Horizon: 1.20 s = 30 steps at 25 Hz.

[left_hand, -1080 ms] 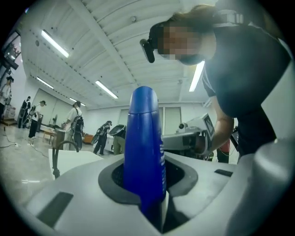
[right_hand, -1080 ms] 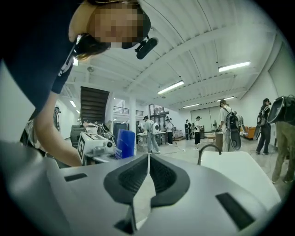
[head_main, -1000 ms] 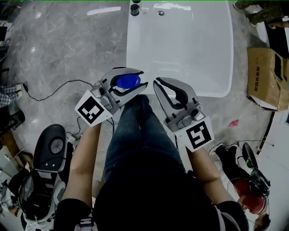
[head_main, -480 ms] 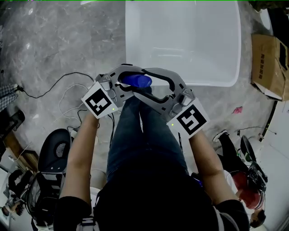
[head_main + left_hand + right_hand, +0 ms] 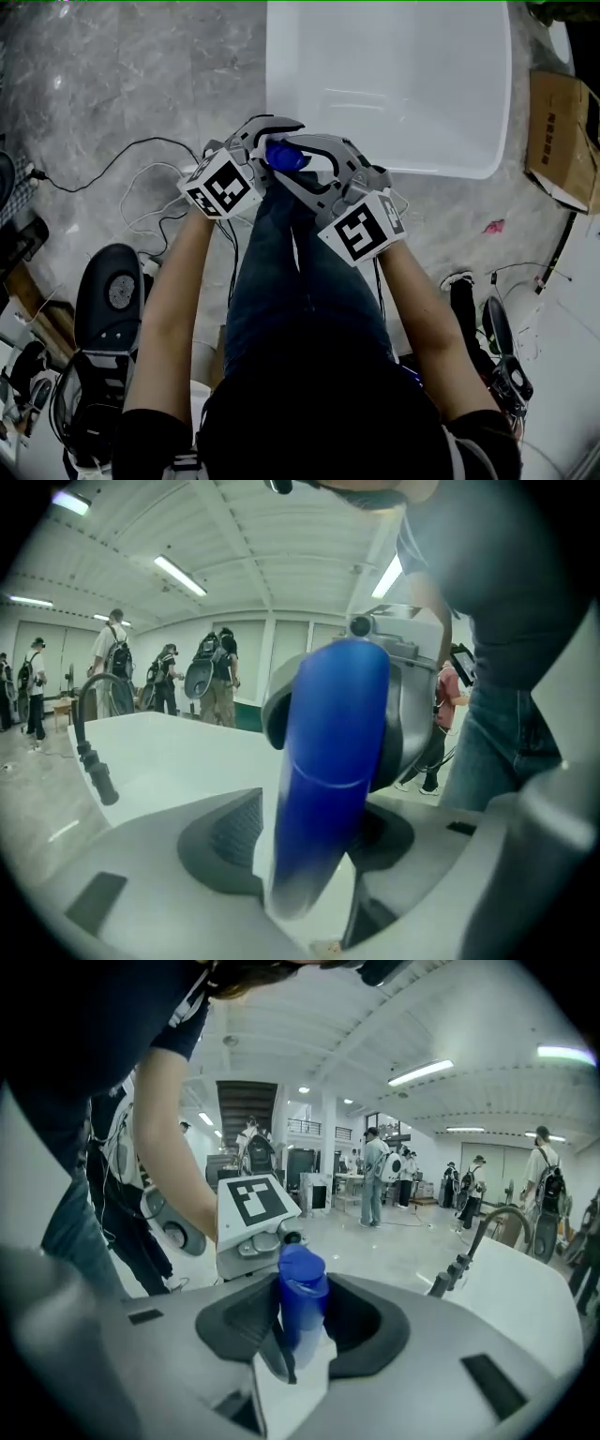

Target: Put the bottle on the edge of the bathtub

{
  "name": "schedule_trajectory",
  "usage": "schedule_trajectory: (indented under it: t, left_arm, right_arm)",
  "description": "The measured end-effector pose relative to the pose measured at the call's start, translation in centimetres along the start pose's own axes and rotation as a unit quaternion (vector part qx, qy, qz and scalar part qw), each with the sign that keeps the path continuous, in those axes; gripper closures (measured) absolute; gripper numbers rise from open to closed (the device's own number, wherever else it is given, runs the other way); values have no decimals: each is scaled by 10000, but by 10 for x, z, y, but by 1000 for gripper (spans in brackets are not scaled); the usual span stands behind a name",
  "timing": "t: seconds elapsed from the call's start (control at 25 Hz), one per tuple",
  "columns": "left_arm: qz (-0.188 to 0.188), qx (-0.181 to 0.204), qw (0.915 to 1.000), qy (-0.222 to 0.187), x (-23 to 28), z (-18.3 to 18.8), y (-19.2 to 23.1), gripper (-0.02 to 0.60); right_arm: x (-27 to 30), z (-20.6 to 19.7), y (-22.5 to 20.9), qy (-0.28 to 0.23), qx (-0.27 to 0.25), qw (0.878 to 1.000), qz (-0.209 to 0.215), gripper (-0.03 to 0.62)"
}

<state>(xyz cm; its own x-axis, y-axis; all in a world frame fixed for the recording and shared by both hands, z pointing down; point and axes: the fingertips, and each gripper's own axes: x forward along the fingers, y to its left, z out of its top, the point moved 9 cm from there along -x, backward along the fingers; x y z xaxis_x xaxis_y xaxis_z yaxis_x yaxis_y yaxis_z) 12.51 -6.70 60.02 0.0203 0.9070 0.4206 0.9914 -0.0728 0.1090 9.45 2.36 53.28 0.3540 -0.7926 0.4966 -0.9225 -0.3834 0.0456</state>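
Observation:
A blue bottle (image 5: 284, 156) hangs over my knee just short of the white bathtub's near rim (image 5: 441, 172). Both grippers meet on it. My left gripper (image 5: 281, 145) comes in from the left; its jaws are opening and the bottle (image 5: 328, 761) still lies between them with a gap at one pad. My right gripper (image 5: 287, 165) comes in from the right; its jaws are closing and its dark pads (image 5: 246, 1321) press on the bottle (image 5: 302, 1297). In the right gripper view the left gripper's marker cube (image 5: 253, 1201) shows just behind the bottle.
A dark faucet (image 5: 89, 733) stands on the tub's far end. A cardboard box (image 5: 562, 141) lies right of the tub. Cables (image 5: 141, 202) and a black machine (image 5: 108, 300) are on the grey floor at left. Several people stand in the background of both gripper views.
The right gripper swung left to the bottle and closed around it. Both grippers shifted toward the tub's near rim. The left jaws have spread wider.

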Motion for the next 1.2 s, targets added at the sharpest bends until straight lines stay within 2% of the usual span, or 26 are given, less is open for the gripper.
schedule_trajectory:
  t: [0.08,0.52,0.76,1.08,1.2]
  left_arm:
    - [143,-98,9997,146,0,-10,3,335]
    - [652,-510,9948,589,-15,-53,3,333]
    - [781,-598,9935,564,-22,-51,-9,333]
    - [964,-850,9906,466,-35,-64,-16,333]
    - [995,-912,9898,452,-39,-64,-20,333]
  right_arm:
    - [6,-8,-1,108,-100,9999,-21,431]
    - [39,-41,-13,116,209,9995,-204,434]
    - [42,-49,-5,345,149,9989,-272,433]
    - [43,-65,-4,249,648,9963,-503,433]
    - [41,-68,-4,289,759,9956,-463,433]
